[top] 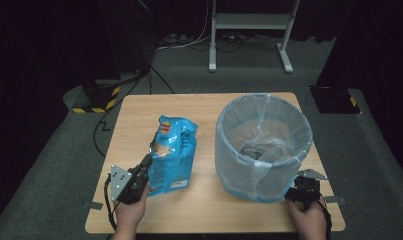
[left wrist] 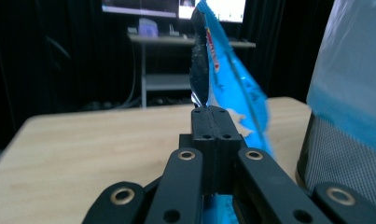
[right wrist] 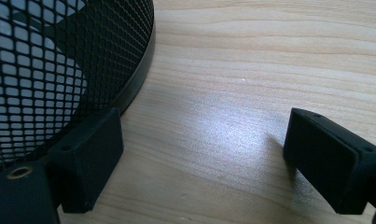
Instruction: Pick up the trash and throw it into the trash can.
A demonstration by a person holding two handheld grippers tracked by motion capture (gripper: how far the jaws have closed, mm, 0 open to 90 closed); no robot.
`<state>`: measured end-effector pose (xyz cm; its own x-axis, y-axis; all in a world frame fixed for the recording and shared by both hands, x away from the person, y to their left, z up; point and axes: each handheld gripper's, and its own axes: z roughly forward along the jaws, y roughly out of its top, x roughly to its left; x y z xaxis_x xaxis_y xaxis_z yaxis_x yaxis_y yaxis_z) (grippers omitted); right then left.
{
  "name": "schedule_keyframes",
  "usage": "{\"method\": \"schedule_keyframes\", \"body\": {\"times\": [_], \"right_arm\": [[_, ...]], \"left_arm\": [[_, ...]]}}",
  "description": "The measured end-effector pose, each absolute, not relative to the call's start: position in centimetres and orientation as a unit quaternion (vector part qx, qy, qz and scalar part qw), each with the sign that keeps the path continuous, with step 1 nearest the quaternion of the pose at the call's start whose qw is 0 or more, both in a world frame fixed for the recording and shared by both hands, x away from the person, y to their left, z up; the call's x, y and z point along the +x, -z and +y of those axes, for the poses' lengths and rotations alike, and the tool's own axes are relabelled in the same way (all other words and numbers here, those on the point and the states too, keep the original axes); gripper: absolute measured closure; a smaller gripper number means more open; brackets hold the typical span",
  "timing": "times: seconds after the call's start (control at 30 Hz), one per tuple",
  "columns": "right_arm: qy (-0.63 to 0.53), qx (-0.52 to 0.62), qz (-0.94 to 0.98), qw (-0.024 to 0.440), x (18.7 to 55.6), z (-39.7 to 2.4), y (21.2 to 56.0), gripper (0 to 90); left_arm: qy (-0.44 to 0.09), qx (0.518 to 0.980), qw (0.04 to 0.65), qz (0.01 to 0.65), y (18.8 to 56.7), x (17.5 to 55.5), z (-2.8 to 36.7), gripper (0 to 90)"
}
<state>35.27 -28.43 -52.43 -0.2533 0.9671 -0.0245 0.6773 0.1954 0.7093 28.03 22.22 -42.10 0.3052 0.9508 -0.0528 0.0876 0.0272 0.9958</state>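
A grey metal stand (top: 249, 30) rises on the carpet beyond the table; cables (top: 189, 42) trail beside it; black bases with yellow-black tape (top: 96, 97) flank the table.

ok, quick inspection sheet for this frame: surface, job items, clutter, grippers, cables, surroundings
Surface: wooden table, bare apart from the items below.
Job's things: blue chip bag left of centre; mesh bin with a clear liner at right, something crumpled inside it.
Clutter: nothing seen on the tabletop.
Grippers: left gripper shut on the chip bag's edge; right gripper open, low over the wood beside the bin's base, holding nothing.
Cables: one black cable trails from the left gripper; more run across the floor behind the table.
Surroundings: dark curtains, grey carpet, a white stand, hazard-striped bases.
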Motion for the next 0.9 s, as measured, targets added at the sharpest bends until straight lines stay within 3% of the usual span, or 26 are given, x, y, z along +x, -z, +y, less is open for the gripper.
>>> {"method": "schedule_keyframes", "body": {"times": [0.9], "right_arm": [[-0.3, 0.557, 0.736, 0.241, 35.2, -28.5, 52.4, 11.7]], "left_arm": [[-0.465, 0.499, 0.649, 0.338, 28.0, 29.3, 17.3, 90.0]]}}
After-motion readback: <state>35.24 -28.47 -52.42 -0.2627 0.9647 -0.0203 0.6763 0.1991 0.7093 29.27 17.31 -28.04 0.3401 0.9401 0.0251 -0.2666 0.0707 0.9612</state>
